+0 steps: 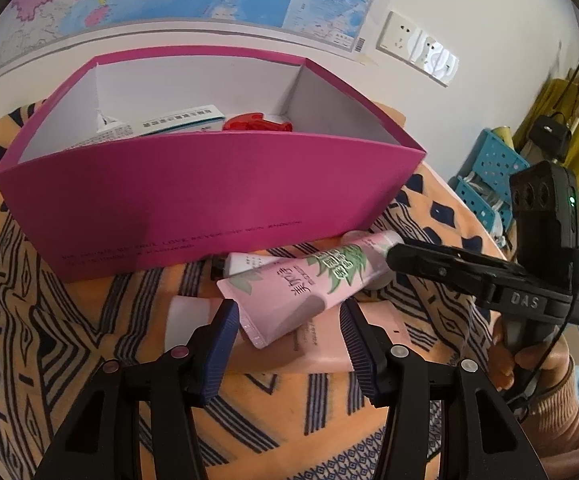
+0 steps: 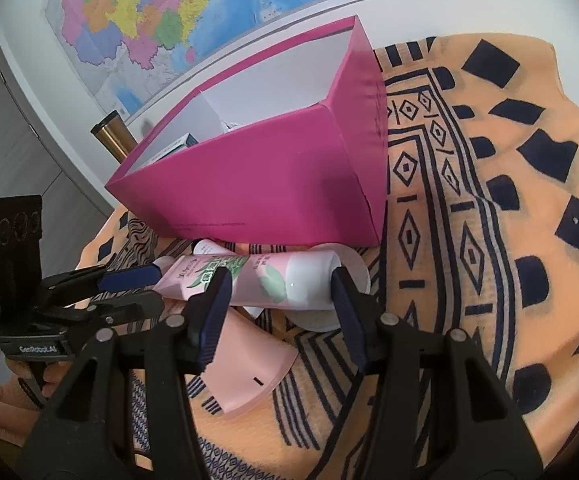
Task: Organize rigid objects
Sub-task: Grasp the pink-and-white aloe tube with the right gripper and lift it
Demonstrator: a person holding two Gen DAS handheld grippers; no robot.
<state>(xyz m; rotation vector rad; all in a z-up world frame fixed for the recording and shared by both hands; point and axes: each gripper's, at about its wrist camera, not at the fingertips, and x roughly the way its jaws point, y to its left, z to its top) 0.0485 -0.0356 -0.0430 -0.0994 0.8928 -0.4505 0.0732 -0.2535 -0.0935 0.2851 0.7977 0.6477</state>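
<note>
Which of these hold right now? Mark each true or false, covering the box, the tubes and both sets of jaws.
1. The pink box is open-topped with items inside. True.
2. The leaf-print tube lies inside the box. False: it lies on the patterned cloth in front of the box.
3. The left gripper has its jaws shut on a tube. False: the jaws are open around the tube's flat end.
4. The right gripper has open jaws straddling the leaf-print tube. True.
5. A plain pink tube lies under the leaf-print tube. True.
</note>
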